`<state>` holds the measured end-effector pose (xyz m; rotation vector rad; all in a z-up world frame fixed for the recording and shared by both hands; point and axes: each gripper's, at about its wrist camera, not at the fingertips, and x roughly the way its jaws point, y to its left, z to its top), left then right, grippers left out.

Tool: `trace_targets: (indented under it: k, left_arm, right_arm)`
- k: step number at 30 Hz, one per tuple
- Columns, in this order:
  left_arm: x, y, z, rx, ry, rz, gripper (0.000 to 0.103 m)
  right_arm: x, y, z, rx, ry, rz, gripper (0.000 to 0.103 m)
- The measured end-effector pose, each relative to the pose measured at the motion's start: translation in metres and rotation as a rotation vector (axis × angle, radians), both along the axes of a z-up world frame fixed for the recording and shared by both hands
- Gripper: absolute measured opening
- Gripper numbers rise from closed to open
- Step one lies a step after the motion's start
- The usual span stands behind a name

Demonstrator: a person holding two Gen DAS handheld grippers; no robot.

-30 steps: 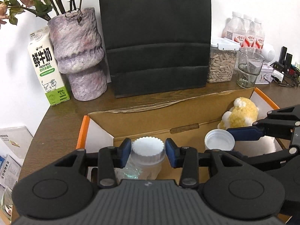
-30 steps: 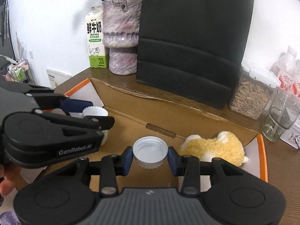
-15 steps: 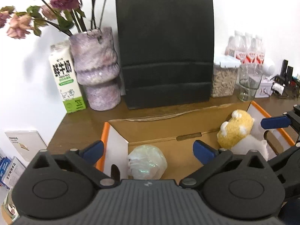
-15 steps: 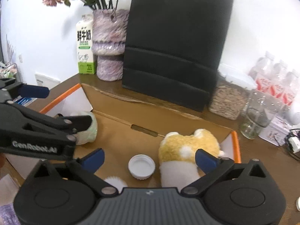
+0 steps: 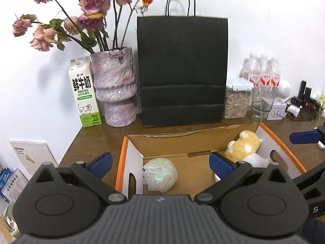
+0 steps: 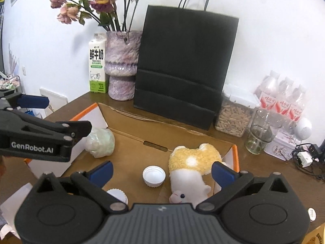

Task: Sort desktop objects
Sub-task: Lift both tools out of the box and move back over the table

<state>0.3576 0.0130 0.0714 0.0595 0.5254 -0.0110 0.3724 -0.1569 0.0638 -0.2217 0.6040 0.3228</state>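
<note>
Here, the left gripper gapes fully, holding nothing; the pearly wrapped jar lies in the cardboard box's left end, 2 white caps mid-floor, plush toy at its right end, presumably sorted there; the right gripper also stands wide, empty.

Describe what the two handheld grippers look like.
Both match: black plastic linkage arms with round pivot housings, a ribbed grey body, silver screws and blue finger pads. The left gripper carries white "GenRobot.AI" lettering on its side; the right gripper shows none here.
</note>
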Motion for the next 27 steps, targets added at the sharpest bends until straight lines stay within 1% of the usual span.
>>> trace_targets:
  k: [3, 8, 15, 19, 23, 27]
  left_arm:
    - [-0.016, 0.002, 0.007, -0.024, -0.028, -0.009, 0.103]
    - [-0.043, 0.005, 0.012, -0.040, -0.076, -0.019, 0.103]
    - [-0.090, 0.012, 0.008, -0.044, -0.129, -0.027, 0.103]
    - [-0.118, 0.018, 0.002, -0.028, -0.146, -0.018, 0.103]
    - [-0.145, 0.026, -0.007, -0.032, -0.147, -0.005, 0.103]
    - [-0.170, 0.034, -0.018, -0.046, -0.138, 0.005, 0.103]
  right_arm:
    - [-0.019, -0.005, 0.006, 0.020, -0.029, 0.002, 0.103]
    - [-0.051, -0.013, 0.012, 0.033, -0.085, 0.012, 0.103]
    - [-0.097, -0.036, 0.012, 0.092, -0.127, 0.008, 0.103]
    - [-0.125, -0.049, 0.006, 0.116, -0.131, 0.002, 0.103]
    - [-0.155, -0.059, -0.005, 0.124, -0.143, -0.012, 0.103]
    - [-0.180, -0.070, -0.024, 0.134, -0.118, -0.042, 0.103]
